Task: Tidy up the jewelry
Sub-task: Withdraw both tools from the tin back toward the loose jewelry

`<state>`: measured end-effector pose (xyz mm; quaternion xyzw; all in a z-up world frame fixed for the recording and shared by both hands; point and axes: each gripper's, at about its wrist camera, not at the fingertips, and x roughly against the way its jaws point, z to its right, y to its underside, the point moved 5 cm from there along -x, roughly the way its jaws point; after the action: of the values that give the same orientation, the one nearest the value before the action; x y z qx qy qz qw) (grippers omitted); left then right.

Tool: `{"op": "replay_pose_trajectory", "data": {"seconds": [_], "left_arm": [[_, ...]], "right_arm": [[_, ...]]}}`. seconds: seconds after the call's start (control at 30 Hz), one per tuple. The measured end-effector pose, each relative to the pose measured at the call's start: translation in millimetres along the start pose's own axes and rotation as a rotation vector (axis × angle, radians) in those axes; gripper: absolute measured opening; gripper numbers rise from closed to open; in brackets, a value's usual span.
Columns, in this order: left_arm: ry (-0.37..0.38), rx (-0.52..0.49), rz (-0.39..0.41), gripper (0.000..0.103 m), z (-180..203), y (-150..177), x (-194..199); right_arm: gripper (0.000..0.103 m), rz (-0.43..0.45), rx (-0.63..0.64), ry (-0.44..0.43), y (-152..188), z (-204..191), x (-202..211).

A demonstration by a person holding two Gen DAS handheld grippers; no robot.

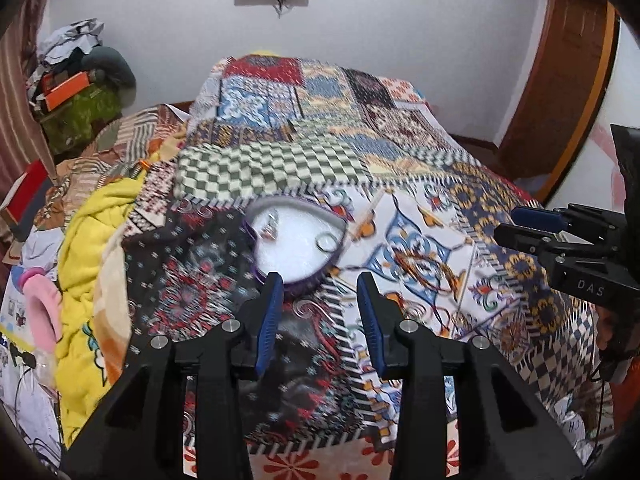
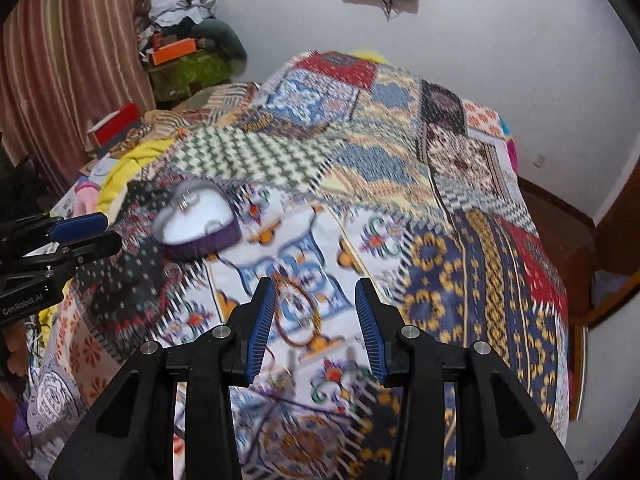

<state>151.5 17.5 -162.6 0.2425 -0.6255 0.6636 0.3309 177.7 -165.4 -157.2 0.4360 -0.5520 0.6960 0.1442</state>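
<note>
A purple heart-shaped box (image 1: 298, 240) with white lining lies open on the patterned bedspread (image 1: 420, 216). Inside it are a ring (image 1: 326, 242) and small silver pieces (image 1: 272, 226). My left gripper (image 1: 320, 280) is open just in front of the box, its left fingertip over the box's near rim. In the right wrist view the box (image 2: 196, 216) sits to the upper left. My right gripper (image 2: 315, 286) is open over a blurred brownish loop (image 2: 298, 312), maybe a bracelet, lying on the spread. A small metallic item (image 2: 282, 378) lies nearer to me. Each gripper shows side-on in the other's view.
A yellow blanket (image 1: 92, 248) and pink plush item (image 1: 40, 308) crowd the bed's left side. A red box (image 2: 116, 122), striped curtain (image 2: 72, 60) and clutter pile (image 2: 184, 40) stand at the back left. A wooden door (image 1: 568, 88) is on the right.
</note>
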Motion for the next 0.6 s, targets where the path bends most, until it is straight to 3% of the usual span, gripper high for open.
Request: {"op": "replay_pose_trajectory", "data": {"seconds": [0.6], "left_arm": [[0.133, -0.056, -0.189, 0.037, 56, 42, -59]], "right_arm": [[0.038, -0.136, -0.056, -0.068, 64, 1, -18]]}}
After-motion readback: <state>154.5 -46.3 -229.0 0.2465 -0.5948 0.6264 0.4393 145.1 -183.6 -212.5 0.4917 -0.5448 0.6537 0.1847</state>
